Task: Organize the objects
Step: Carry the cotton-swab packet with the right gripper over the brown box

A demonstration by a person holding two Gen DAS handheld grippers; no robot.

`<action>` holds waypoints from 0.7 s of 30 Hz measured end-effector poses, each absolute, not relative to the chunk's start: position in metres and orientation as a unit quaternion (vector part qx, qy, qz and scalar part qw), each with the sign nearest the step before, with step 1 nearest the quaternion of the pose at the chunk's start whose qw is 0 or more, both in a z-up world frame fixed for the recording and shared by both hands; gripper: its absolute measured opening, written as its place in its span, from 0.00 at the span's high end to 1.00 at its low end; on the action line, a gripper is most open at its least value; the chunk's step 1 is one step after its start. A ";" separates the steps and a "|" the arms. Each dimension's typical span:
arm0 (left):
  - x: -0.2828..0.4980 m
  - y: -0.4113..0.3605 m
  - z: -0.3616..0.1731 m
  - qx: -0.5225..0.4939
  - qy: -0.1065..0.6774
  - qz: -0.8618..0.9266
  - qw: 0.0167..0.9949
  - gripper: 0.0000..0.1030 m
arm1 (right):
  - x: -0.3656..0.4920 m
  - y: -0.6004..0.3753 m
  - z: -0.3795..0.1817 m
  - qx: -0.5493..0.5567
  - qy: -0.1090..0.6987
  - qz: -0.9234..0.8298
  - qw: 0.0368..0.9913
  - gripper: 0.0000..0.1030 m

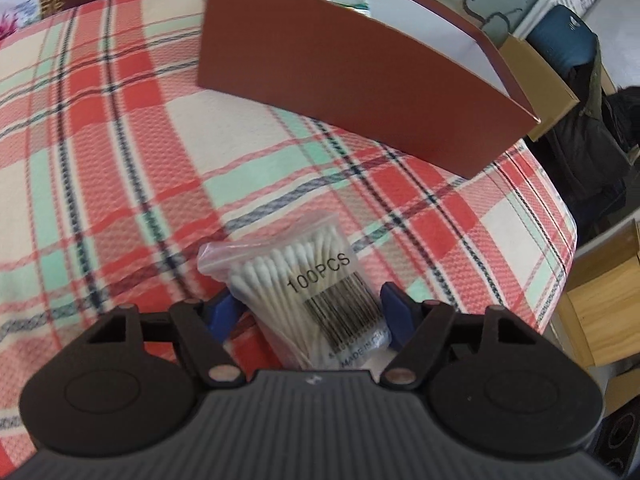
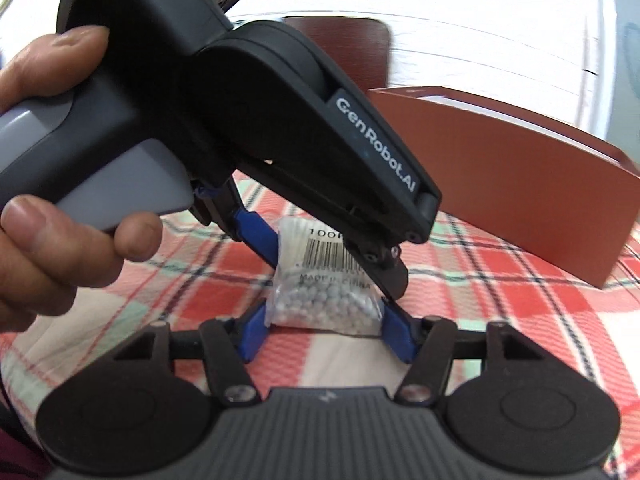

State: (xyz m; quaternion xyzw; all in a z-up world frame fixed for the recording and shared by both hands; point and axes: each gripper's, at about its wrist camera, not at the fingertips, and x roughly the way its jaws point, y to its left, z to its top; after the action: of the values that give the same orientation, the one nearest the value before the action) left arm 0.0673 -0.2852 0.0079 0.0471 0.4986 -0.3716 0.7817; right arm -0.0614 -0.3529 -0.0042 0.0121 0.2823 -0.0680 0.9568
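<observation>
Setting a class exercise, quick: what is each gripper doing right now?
Left gripper: cotton swab bag between its jaws; whether they press it cannot be told.
Right gripper: jaws closed on the same bag.

A tabletop [image 1: 120, 128] covered in red, cream and mint plaid cloth carries the things. A clear bag of cotton swabs [image 1: 308, 280] lies near its front. Behind stands an open brown box [image 1: 340, 80].
</observation>
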 end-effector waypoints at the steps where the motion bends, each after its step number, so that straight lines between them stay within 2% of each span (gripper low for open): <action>1: 0.065 -0.291 0.009 0.052 0.495 -0.383 0.778 0.36 | -0.064 -0.356 -0.004 0.016 0.281 -0.074 0.957 0.54; 4: 0.062 -0.304 0.015 0.052 0.495 -0.410 0.764 0.48 | -0.070 -0.363 -0.001 0.020 0.274 -0.096 0.957 0.60; 8: 0.066 -0.323 0.041 0.054 0.468 -0.438 0.766 0.49 | -0.072 -0.374 0.011 0.021 0.248 -0.128 0.960 0.61; 15: 0.083 -0.385 0.108 0.059 0.384 -0.494 0.778 0.49 | -0.054 -0.420 0.064 -0.007 0.148 -0.207 0.967 0.61; 18: 0.091 -0.417 0.114 0.064 0.361 -0.509 0.779 0.48 | -0.040 -0.449 0.082 -0.010 0.122 -0.245 0.962 0.61; 21: 0.107 -0.443 0.099 0.056 0.376 -0.509 0.772 0.48 | -0.032 -0.480 0.084 -0.004 0.128 -0.269 0.955 0.61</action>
State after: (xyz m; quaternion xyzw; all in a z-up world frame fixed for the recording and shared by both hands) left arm 0.1065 -0.4428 0.0994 0.0564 0.3764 -0.5088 0.7722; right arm -0.0323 -0.4800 0.0841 -0.0039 0.1282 -0.2687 0.9547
